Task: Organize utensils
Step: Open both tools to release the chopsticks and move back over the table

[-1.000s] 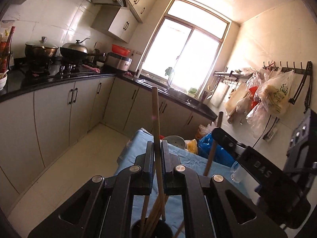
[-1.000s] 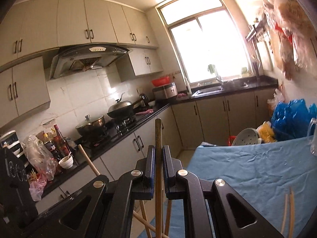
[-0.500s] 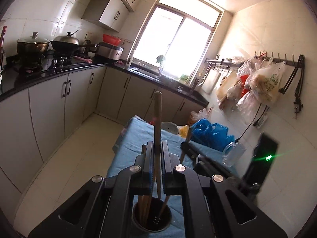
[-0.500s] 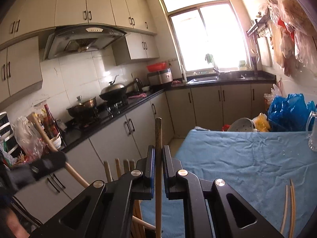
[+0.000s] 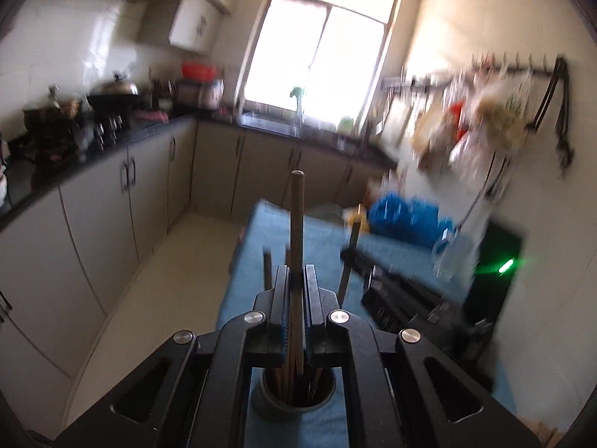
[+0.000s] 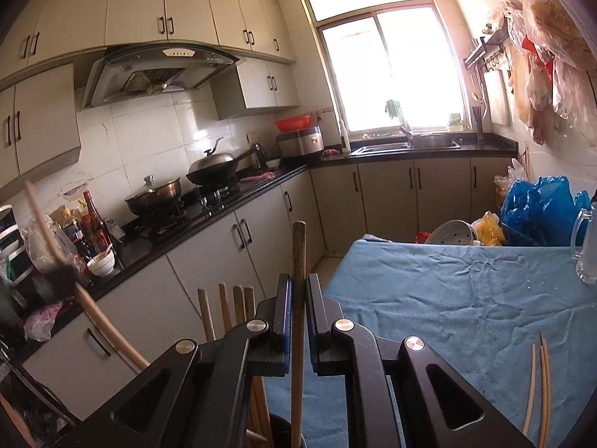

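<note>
My left gripper [image 5: 296, 280] is shut on a brown wooden chopstick [image 5: 297, 216], held upright with its lower end inside a dark round utensil holder [image 5: 296, 392] that stands on the blue tablecloth [image 5: 395, 254]. Several chopsticks stand in the holder. My right gripper [image 6: 298, 287] is shut on another wooden chopstick [image 6: 298, 250], upright over the holder's rim [image 6: 278, 429]; several stick tops [image 6: 224, 310] rise to its left. The right gripper also shows, blurred, in the left wrist view [image 5: 395, 291]. Two pale chopsticks [image 6: 537, 384] lie on the cloth [image 6: 447, 298] at right.
A glass mug [image 6: 587, 246] stands at the table's right edge. Blue plastic bags [image 6: 537, 209], a yellow bag and a white colander [image 6: 453, 233] sit at the far end. Grey cabinets and a black counter [image 6: 224, 201] with pots run along the left.
My left gripper has lowered its chopstick further into the holder and the view has swung, blurring. My right gripper has come down a little over the holder with its chopstick.
</note>
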`<state>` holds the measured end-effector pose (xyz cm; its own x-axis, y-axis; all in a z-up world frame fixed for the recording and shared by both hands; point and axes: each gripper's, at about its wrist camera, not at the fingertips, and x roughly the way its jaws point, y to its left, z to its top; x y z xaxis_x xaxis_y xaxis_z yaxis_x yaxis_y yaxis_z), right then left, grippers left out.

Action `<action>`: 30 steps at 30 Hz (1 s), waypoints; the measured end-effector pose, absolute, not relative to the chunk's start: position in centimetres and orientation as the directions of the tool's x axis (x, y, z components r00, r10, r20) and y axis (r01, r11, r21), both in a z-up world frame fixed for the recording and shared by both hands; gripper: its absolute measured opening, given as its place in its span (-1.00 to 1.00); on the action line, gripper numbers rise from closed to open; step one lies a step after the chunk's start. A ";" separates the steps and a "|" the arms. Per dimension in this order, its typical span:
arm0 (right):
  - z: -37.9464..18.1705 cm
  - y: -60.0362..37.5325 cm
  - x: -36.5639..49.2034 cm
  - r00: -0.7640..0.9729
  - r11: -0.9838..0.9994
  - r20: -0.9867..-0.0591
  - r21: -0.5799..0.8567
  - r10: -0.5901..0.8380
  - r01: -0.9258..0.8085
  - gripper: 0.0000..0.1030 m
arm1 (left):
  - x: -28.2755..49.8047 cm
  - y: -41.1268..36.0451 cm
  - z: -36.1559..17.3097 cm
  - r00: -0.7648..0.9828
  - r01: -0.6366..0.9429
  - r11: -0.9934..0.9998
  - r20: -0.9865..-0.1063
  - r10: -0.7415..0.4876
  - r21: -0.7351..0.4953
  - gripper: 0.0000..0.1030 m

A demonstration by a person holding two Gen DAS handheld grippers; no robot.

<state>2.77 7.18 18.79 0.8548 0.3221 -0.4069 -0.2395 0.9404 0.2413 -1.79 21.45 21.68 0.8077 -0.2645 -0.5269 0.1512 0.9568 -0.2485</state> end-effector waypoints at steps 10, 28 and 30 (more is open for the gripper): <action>18.1 5.6 2.7 0.847 0.939 -0.428 0.270 0.315 -0.212 -0.02 | 0.1 19.7 17.1 0.737 0.106 0.957 -0.625 -0.257 -0.268 -0.58; 14.9 -6.7 -5.3 0.827 0.984 -0.550 0.175 0.120 -0.026 0.30 | -7.1 15.4 19.5 0.782 0.129 0.949 -0.559 -0.275 -0.287 -0.10; 14.1 -8.8 -6.3 0.810 0.988 -0.579 0.158 0.089 0.005 0.30 | -7.3 13.0 18.7 0.749 0.161 0.945 -0.588 -0.305 -0.285 -0.10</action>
